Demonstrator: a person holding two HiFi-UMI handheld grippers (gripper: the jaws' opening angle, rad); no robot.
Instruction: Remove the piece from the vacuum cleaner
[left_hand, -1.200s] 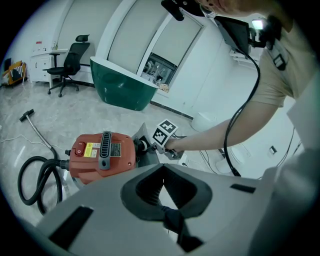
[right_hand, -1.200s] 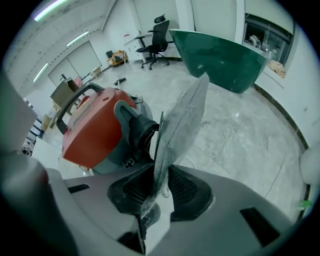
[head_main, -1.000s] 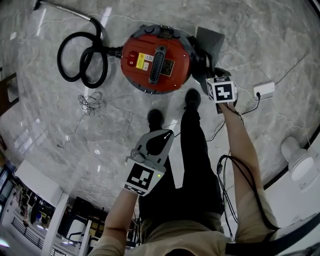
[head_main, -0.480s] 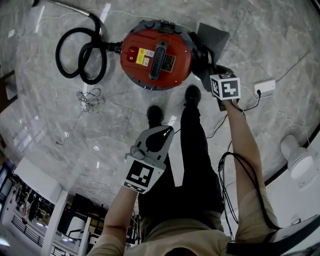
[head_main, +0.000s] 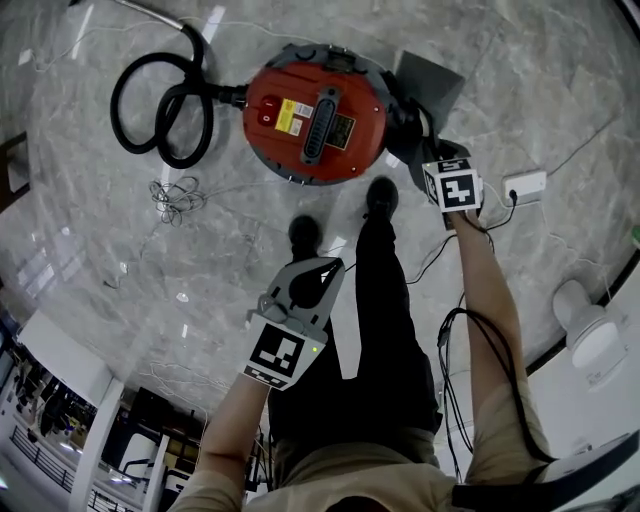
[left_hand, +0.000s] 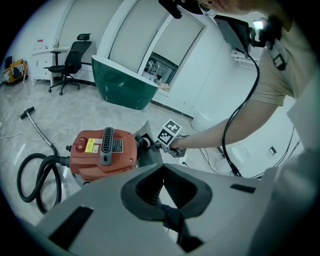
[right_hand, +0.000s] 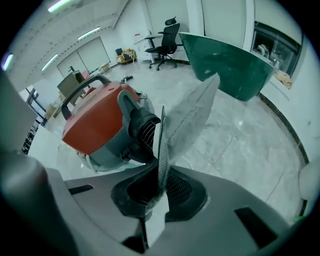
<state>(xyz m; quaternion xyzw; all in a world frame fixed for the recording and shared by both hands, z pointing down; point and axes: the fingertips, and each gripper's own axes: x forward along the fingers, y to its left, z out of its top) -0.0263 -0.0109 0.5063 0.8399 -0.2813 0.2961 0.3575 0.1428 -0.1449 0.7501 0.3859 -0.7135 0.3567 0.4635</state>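
Note:
A red vacuum cleaner (head_main: 315, 112) stands on the marble floor in front of the person's feet, and it also shows in both gripper views (left_hand: 102, 152) (right_hand: 95, 122). At its right side a flat grey piece (head_main: 430, 85) sticks out, next to the black ribbed port (right_hand: 145, 127). My right gripper (head_main: 428, 148) is shut on that grey piece (right_hand: 187, 120). The sheet is pinched edge-on between the jaws (right_hand: 160, 186). I cannot tell whether the piece still joins the vacuum. My left gripper (head_main: 318, 278) hangs over the person's leg with its jaws (left_hand: 163, 195) shut and nothing between them.
A black hose (head_main: 160, 110) coils to the left of the vacuum. A thin tangled cable (head_main: 180, 197) lies below it. A white power strip (head_main: 527, 183) and its cords lie to the right. A white round unit (head_main: 590, 325) stands at the far right. A green counter (right_hand: 235, 65) stands behind.
The right gripper has shifted a little to the right beside the vacuum, with the grey piece still at its tips. The left gripper has barely moved.

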